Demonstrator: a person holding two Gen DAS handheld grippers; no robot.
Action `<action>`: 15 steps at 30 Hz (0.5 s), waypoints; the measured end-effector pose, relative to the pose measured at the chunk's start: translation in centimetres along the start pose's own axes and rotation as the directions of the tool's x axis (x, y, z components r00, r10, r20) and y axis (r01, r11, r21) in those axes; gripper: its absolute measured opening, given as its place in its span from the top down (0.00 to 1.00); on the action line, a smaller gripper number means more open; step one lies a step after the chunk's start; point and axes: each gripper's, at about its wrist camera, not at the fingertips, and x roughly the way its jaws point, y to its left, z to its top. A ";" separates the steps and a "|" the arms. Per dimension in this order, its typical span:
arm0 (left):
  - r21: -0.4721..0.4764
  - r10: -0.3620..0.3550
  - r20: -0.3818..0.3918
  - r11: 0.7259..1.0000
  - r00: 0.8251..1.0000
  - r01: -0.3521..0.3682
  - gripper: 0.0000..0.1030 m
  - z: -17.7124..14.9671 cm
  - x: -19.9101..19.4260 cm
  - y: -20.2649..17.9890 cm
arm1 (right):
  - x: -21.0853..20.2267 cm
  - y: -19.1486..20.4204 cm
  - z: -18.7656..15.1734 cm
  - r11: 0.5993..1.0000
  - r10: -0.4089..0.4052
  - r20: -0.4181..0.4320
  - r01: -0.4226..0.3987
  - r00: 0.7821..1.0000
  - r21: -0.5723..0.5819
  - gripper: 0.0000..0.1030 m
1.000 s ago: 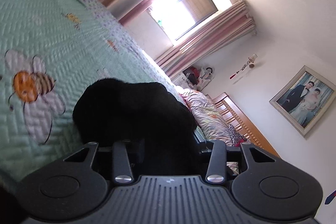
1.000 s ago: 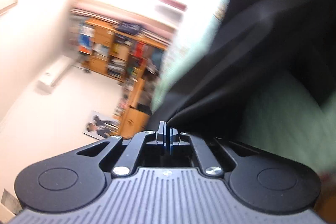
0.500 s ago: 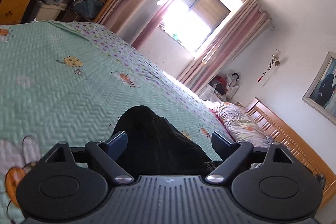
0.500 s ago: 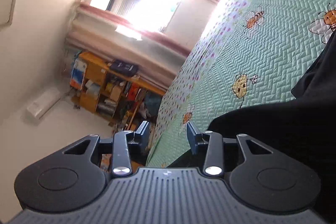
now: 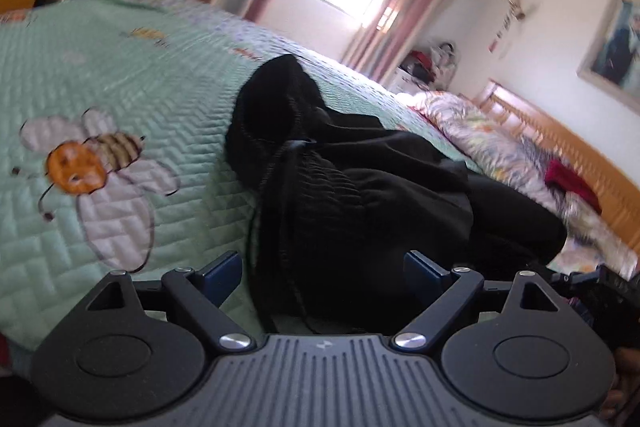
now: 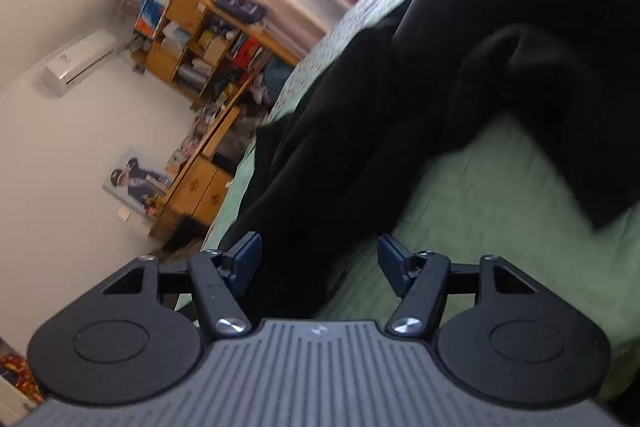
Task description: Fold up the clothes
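Left wrist view. Item: left hand-held gripper [image 5: 322,273], jaws spread wide, holding nothing. Item: black garment [image 5: 360,195], lying crumpled on the bed [image 5: 120,75], which wears a green quilted cover with a stitched bee [image 5: 94,163]. The garment shows a gathered, ribbed band and a thin drawstring [image 5: 276,163] trailing toward the camera; the cloth lies between and just ahead of the open fingers, not pinched. A floral quilt [image 5: 492,143] and wooden headboard [image 5: 568,151] lie beyond. Risk, as judged: closing here would take a thick bunch of several layers, or only the cord, and the lift would drag the heap instead of opening one edge. Black on black hides seams, so the wrong layer is easily chosen.

Right wrist view. Item: right hand-held gripper [image 6: 320,265], jaws likewise wide apart and empty. The black garment [image 6: 400,107] stretches away in long rumpled folds across the bed [image 6: 500,195]; one strip of it passes between the fingers. A wooden shelf unit [image 6: 208,39] and air conditioner [image 6: 78,61] stand on the far wall. Risk, as judged: this strip lies near the bed's edge, so a loose or shallow pinch could let it slide off. If each gripper takes unmatched parts, the fold comes out twisted.
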 end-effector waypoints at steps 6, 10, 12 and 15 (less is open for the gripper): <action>0.123 0.000 -0.013 0.992 1.000 0.002 0.14 -0.3 0.8 -3.5 | 0.5 1.4 -0.7 1.000 0.006 -0.073 -0.007 0.997 -0.014 0.36; 0.104 -0.019 -0.004 0.994 1.000 0.019 0.14 0.2 0.8 -3.2 | 0.0 1.1 -1.2 1.000 -0.005 -0.077 0.006 0.997 0.017 0.36; 0.098 -0.020 0.000 0.995 1.000 0.020 0.14 0.4 0.9 -2.9 | 0.0 1.1 -1.5 0.999 -0.006 -0.069 0.008 0.998 0.031 0.36; 0.090 -0.021 0.006 0.996 1.000 0.020 0.15 0.7 1.1 -2.4 | 0.1 0.9 -1.8 0.999 -0.007 -0.066 0.011 0.998 0.051 0.36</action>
